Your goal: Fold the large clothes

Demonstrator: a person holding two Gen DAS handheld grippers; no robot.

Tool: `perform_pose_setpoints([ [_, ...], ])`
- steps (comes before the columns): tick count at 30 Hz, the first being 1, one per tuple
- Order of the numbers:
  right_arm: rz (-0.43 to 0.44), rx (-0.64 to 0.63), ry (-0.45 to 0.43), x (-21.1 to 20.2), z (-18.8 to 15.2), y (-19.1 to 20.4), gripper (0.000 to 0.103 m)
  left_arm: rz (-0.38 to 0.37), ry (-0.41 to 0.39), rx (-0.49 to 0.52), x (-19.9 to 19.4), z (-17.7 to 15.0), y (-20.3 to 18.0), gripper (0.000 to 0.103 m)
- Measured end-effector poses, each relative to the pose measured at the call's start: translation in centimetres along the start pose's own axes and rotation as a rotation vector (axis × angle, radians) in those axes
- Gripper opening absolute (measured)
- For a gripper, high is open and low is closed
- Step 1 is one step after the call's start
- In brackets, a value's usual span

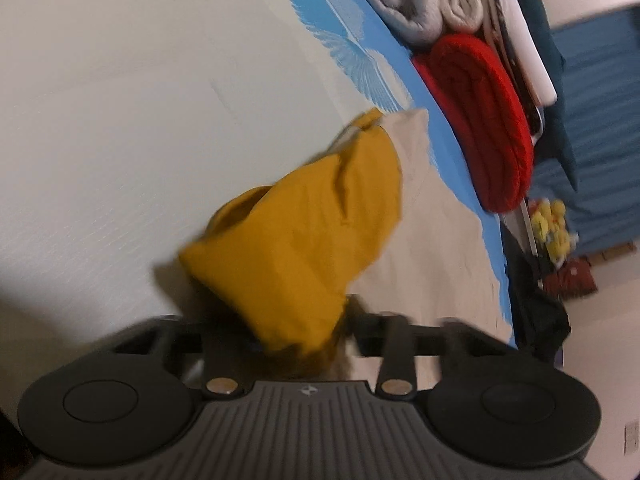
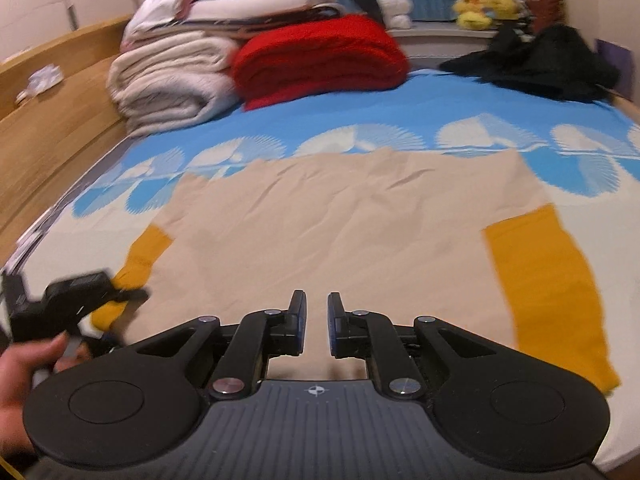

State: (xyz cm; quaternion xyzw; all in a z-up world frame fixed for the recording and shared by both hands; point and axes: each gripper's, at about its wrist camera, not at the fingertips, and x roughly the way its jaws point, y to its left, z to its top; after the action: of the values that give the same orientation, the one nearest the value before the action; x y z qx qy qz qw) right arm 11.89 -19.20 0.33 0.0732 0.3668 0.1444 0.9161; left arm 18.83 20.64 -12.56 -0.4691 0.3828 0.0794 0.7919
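My right gripper [image 2: 317, 322] hangs low over the near edge of the beige shirt [image 2: 320, 232], its jaws parted by a narrow gap with nothing between them, pointing straight up the bed. Down at my left, my left hand [image 2: 28, 376] is wrapped around the handle of the left gripper [image 2: 132, 294], which reaches in from the side onto the mustard left sleeve [image 2: 140, 264]; the motion blur there hides exactly how its tips meet the cloth.

The left wrist view settles that: the frame is tilted hard, the bed running diagonally, and the left sleeve [image 1: 296, 240] is bunched up and lifted off the sheet, rising straight out of my left gripper [image 1: 296, 344]. The fingertips themselves are buried under the fabric, so I read it as clamped on the sleeve.

Only the right wrist view shows the whole garment: the shirt lies flat across the blue-and-white bedsheet [image 2: 440, 100], with the right sleeve [image 2: 552, 292] spread out flat on the far side from the lifted one.

Beyond the shirt, a folded red blanket [image 2: 320, 56] sits beside a stack of cream blankets [image 2: 172, 80] against the wooden bed frame [image 2: 52, 128]. A dark heap of clothing [image 2: 536, 64] lies at the far right corner, with yellow plush toys [image 2: 480, 6] on the ledge behind.
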Motion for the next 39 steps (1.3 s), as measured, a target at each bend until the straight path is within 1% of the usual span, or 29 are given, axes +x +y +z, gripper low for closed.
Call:
perform_pose_setpoints([
  [1, 0.012, -0.021, 0.004, 0.2, 0.0, 0.6, 0.011, -0.009, -0.007, 0.026, -0.3, 0.0, -0.5, 0.018],
  [3, 0.029, -0.051, 0.011, 0.8, 0.1, 1.7, 0.011, -0.015, -0.039, 0.095, -1.6, 0.0, -1.8, 0.014],
  [5, 0.036, -0.056, 0.015, 1.5, 0.3, 2.5, 0.011, -0.034, -0.066, 0.119, -3.7, 0.0, -2.5, 0.012],
  [7, 0.042, -0.048, 0.018, 2.1, 0.5, 3.0, 0.011, -0.031, -0.089, 0.139, -5.5, 0.2, -2.9, 0.011],
  [9, 0.061, -0.036, 0.028, 3.0, 0.7, 3.7, 0.011, 0.0, -0.119, 0.173, -7.4, 0.5, -3.0, 0.011],
  [11, 0.085, -0.024, 0.053, 4.0, 0.6, 4.7, 0.011, 0.064, -0.153, 0.26, -9.0, 0.3, -3.4, 0.011],
  [13, 0.117, -0.014, 0.108, 5.6, 0.3, 5.4, 0.011, 0.094, -0.147, 0.311, -9.7, 0.2, -3.4, 0.011],
  [15, 0.145, -0.005, 0.25, 8.7, -0.7, 6.3, 0.011, 0.094, -0.122, 0.34, -10.0, 0.0, -3.3, 0.012],
  [16, 0.145, -0.013, 0.314, 10.1, -1.4, 6.7, 0.012, 0.087, -0.114, 0.356, -9.9, -0.1, -3.5, 0.012],
  [17, 0.126, -0.035, 0.363, 11.3, -2.0, 7.2, 0.012, 0.085, -0.114, 0.388, -10.0, -0.5, -3.8, 0.012],
  [18, 0.106, -0.063, 0.384, 12.2, -2.5, 7.8, 0.012, 0.091, -0.123, 0.43, -10.2, -0.9, -4.3, 0.012],
  [20, 0.088, -0.065, 0.383, 12.9, -2.6, 8.4, 0.011, 0.09, -0.139, 0.484, -10.4, -1.3, -5.1, 0.012],
  [23, 0.085, -0.048, 0.376, 12.6, -2.4, 8.5, 0.011, 0.1, -0.152, 0.492, -10.5, -2.0, -5.4, 0.012],
  [25, 0.091, -0.059, 0.345, 11.4, -2.1, 8.5, 0.011, 0.112, -0.156, 0.468, -10.3, -1.7, -5.6, 0.013],
  [26, 0.091, -0.064, 0.308, 10.4, -1.7, 8.3, 0.011, 0.121, -0.156, 0.455, -10.3, -1.8, -5.5, 0.013],
  [29, 0.098, -0.064, 0.17, 6.6, -0.3, 6.4, 0.011, 0.145, -0.17, 0.451, -10.0, -1.9, -6.0, 0.013],
  [32, 0.075, -0.038, 0.004, 1.8, 1.1, 2.8, 0.011, 0.165, -0.191, 0.48, -10.2, -2.5, -6.9, 0.013],
  [36, 0.001, 0.046, -0.196, -4.0, 2.4, -4.6, 0.012, 0.186, -0.224, 0.589, -10.9, -3.6, -9.9, 0.012],
  [39, -0.067, 0.141, -0.312, -7.9, 2.3, -11.1, 0.013, 0.176, -0.248, 0.73, -11.5, -5.7, -14.3, 0.012],
])
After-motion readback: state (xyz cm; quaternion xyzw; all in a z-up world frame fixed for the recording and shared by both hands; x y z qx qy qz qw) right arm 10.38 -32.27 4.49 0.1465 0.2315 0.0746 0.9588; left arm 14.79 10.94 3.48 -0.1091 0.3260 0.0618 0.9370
